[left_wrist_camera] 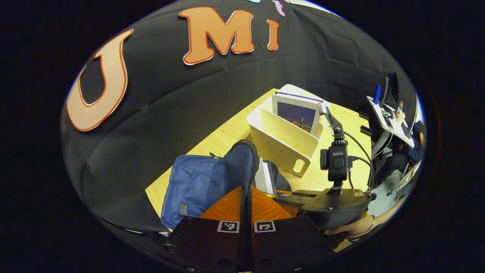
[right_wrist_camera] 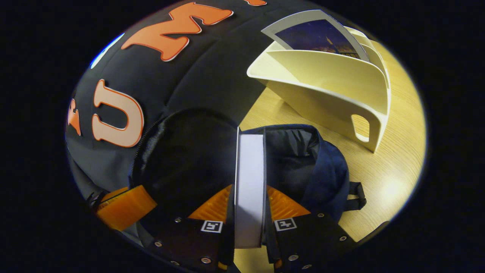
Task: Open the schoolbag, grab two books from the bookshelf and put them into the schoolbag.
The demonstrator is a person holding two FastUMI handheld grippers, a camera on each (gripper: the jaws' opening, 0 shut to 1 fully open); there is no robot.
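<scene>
White-edged book held over the open blue fabric schoolbag (right_wrist_camera: 326,167) on the pale wooden tabletop (right_wrist_camera: 394,170).

In the right gripper view, the right gripper (right_wrist_camera: 248,212) has its orange fingers (right_wrist_camera: 282,206) clamped on both faces of a thick white-edged book (right_wrist_camera: 249,182), which stands edge-on at the schoolbag's dark, unzipped mouth. In the left gripper view, the left gripper (left_wrist_camera: 246,206) has its orange fingers (left_wrist_camera: 227,206) pressed together on the schoolbag's raised blue flap (left_wrist_camera: 242,163). Just beyond the bag stands a cream plastic bookshelf (left_wrist_camera: 280,140) with a dark-covered book (left_wrist_camera: 297,115) upright in it. Far right, a cluttered white side table (left_wrist_camera: 390,121) sits well apart.
</scene>
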